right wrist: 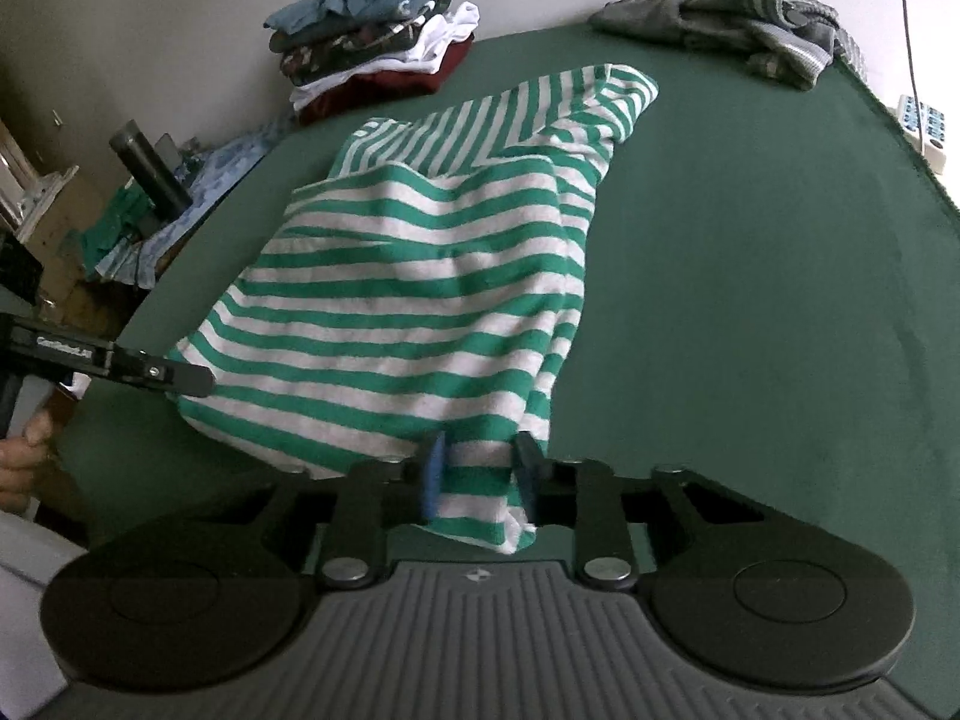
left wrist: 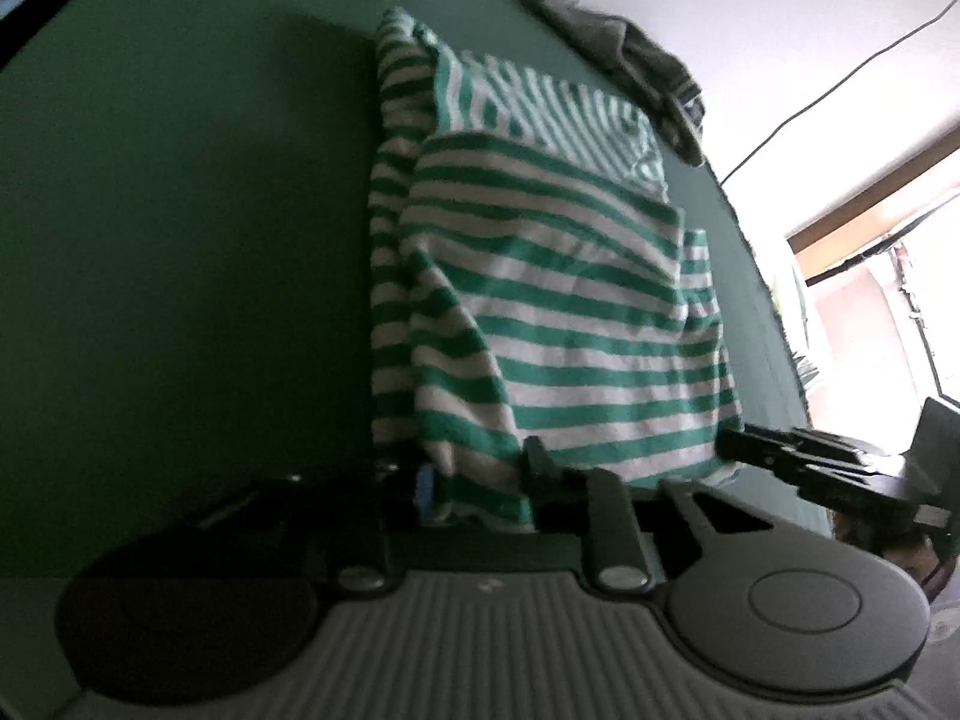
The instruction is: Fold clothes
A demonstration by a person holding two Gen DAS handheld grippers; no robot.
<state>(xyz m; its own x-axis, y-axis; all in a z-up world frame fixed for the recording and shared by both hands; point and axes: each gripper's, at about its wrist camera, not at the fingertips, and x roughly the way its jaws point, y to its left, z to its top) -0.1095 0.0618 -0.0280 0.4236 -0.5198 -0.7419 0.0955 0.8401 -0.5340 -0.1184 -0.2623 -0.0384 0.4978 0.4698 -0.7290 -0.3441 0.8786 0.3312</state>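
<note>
Only the right wrist view takes in the stack of folded clothes point(right wrist: 375, 30) at the far corner of the green table point(right wrist: 750, 270), a white remote control point(right wrist: 921, 129) past the table's right edge, and a hand point(right wrist: 27, 456) gripping the left gripper point(right wrist: 198, 381); the left wrist view instead shows a bright doorway point(left wrist: 870, 300) and the right gripper point(left wrist: 729, 444) reaching in from the side. Both views catch a crumpled grey garment point(right wrist: 738, 24) at the table's far edge. No container appears. A green-and-white striped shirt point(right wrist: 420, 300) lies partly folded mid-table, sleeve tucked across, its near hem lifted. Each gripper's fingers are nearly closed, pinching a corner of that hem.
</note>
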